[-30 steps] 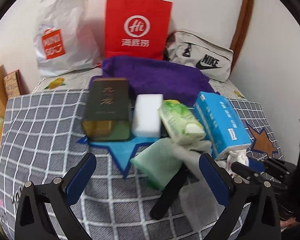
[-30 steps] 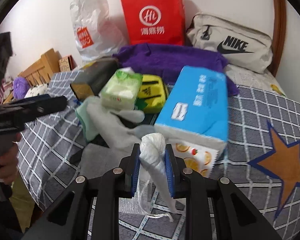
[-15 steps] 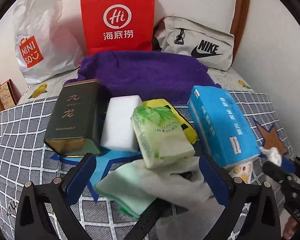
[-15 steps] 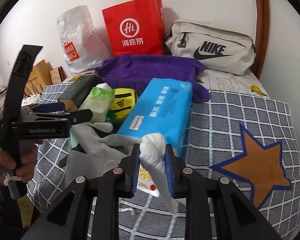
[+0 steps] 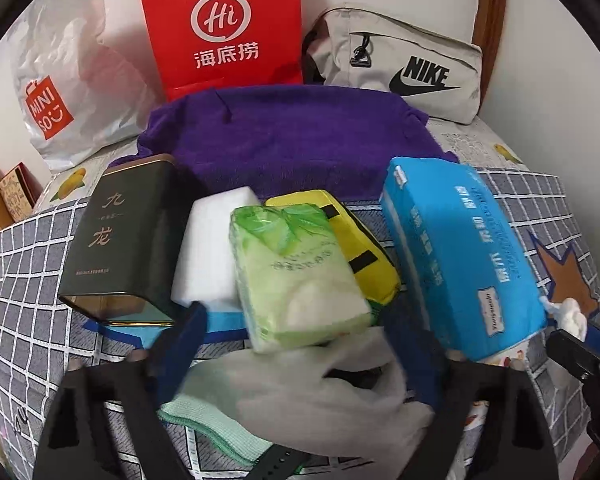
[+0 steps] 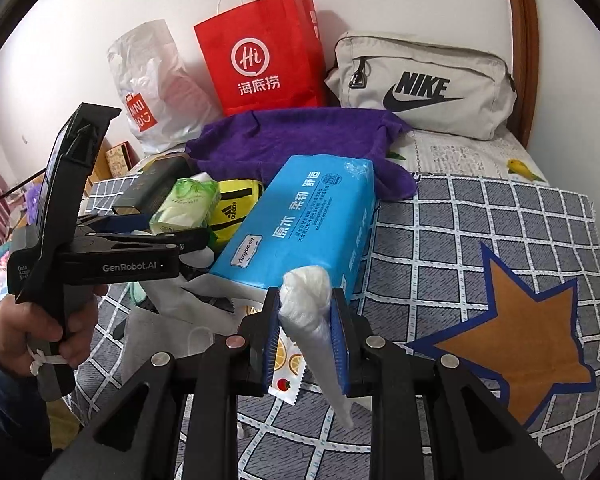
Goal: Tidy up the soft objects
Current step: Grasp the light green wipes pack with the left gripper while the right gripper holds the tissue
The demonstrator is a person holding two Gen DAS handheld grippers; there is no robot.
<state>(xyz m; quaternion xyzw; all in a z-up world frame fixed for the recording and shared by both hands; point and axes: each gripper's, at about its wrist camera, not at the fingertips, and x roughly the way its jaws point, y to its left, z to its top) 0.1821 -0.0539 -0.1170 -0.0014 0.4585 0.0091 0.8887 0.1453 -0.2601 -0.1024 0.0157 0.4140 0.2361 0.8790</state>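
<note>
White tissue [image 6: 305, 300] (bedspread [image 6: 480, 232] rightward)

Left gripper [image 5: 296, 356] is closing in on the pile: its jaws are narrowing around the grey-white cloth [image 5: 320, 396], and the green tissue pack [image 5: 296, 276] is sitting much nearer its camera than a second ago. Right gripper [image 6: 306, 336] is shifting sideways with the white plastic wad [image 6: 306, 300], so the blue tissue pack [image 6: 300, 224] is sliding left in its view.
</note>
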